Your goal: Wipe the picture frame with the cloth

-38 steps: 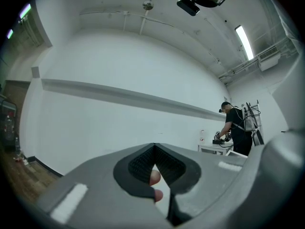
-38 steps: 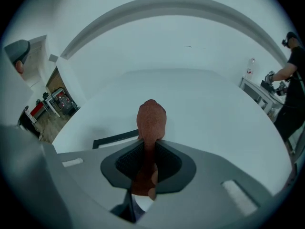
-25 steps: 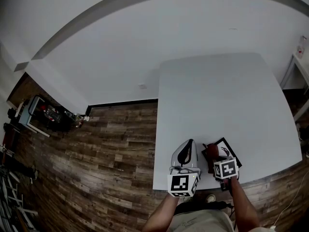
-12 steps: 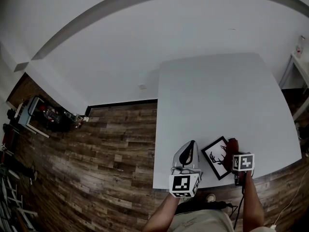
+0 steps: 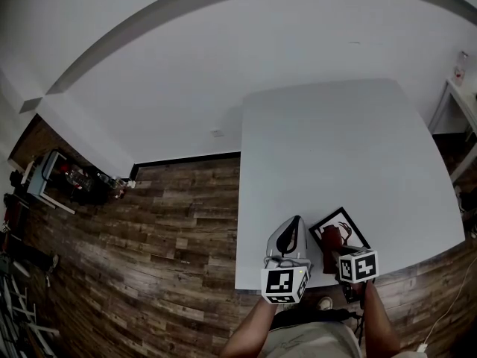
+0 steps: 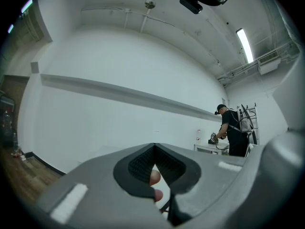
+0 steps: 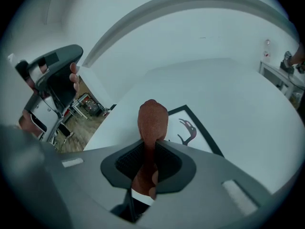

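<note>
At the tabletop (image 5: 335,148) edge, our right hand-held gripper (image 7: 151,144) pinches the cloth (image 7: 152,120), left one (image 6: 153,151) pressed together, seemingly empty; we could push the picture frame (image 7: 190,128) off.

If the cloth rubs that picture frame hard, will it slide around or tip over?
It probably won't tip: the picture frame lies flat on the table. It may well slide, since the table looks smooth and the left gripper is held up in the air, not steadying it.
</note>
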